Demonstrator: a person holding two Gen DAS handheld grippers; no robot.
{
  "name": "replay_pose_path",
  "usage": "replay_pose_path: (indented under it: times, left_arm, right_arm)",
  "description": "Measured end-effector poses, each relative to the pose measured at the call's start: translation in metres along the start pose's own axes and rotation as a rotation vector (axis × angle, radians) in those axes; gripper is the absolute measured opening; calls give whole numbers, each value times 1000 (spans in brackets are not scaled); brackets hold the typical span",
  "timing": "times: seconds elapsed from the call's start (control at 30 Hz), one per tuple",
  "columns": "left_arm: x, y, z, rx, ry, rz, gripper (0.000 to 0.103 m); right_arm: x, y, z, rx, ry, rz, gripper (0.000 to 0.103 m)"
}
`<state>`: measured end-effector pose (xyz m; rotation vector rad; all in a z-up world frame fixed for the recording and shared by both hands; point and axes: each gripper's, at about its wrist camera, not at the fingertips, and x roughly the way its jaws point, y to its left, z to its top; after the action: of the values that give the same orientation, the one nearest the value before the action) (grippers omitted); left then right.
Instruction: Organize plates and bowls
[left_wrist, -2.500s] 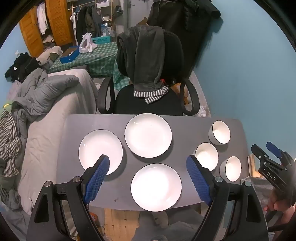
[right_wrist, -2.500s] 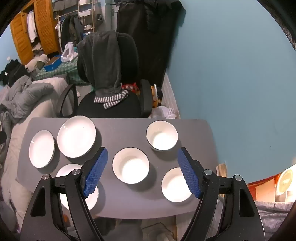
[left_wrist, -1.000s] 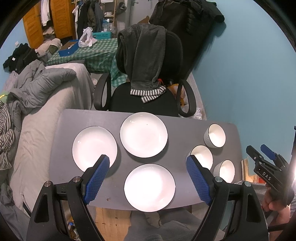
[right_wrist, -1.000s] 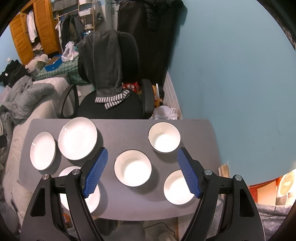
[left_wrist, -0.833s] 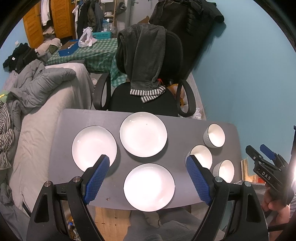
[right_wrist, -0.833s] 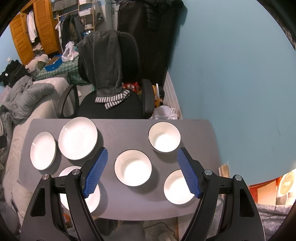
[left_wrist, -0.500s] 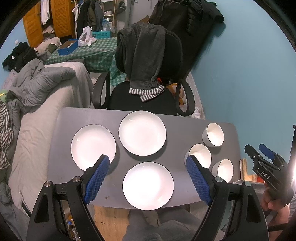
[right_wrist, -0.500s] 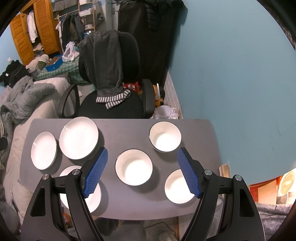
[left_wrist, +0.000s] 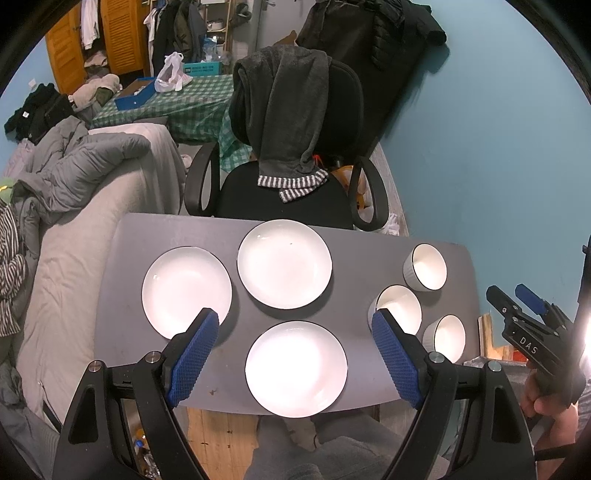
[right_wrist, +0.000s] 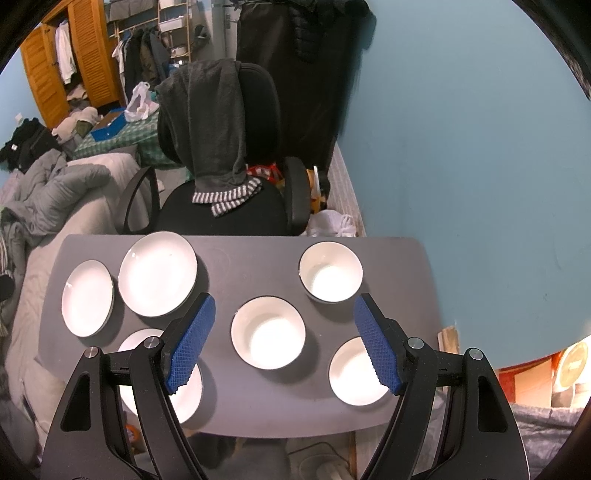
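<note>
Three white plates lie on the grey table (left_wrist: 354, 258): a left plate (left_wrist: 186, 291), a far plate (left_wrist: 284, 264) and a near plate (left_wrist: 296, 367). Three white bowls stand at the right: a far bowl (right_wrist: 330, 272), a middle bowl (right_wrist: 268, 333) and a near bowl (right_wrist: 354, 373). My left gripper (left_wrist: 295, 354) is open and empty, high above the near plate. My right gripper (right_wrist: 282, 341) is open and empty, high above the middle bowl. It also shows at the right edge of the left wrist view (left_wrist: 524, 314).
A black office chair (left_wrist: 284, 199) with a dark garment over its back stands behind the table. A bed with grey bedding (left_wrist: 70, 206) lies to the left. A blue wall (right_wrist: 480, 147) is to the right. Wooden floor (left_wrist: 218, 424) shows below the table's near edge.
Both grippers have drifted slightly; the table and dishes sit a little lower and to the left in the left wrist view. The dishes have not moved.
</note>
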<state>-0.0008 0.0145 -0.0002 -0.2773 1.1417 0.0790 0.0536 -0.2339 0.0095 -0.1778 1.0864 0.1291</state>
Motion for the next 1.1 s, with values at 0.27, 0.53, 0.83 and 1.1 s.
replay_pose_path:
  times: [0.27,0.53,0.83,1.1]
  left_arm:
    - [-1,-1,-1,1,0,0,86]
    - [-1,-1,-2,0,1,-1,86]
    - [0,1,-4,-8,3,1,86]
    - [5,7,-9,-29,-3,12,86]
  right_arm:
    - [0,1,1,-7,3,4,76]
    - [0,3,1,-11,4,7,76]
    - [5,5,7,-31,12,19,76]
    - [10,12,9,-62,22,39,76]
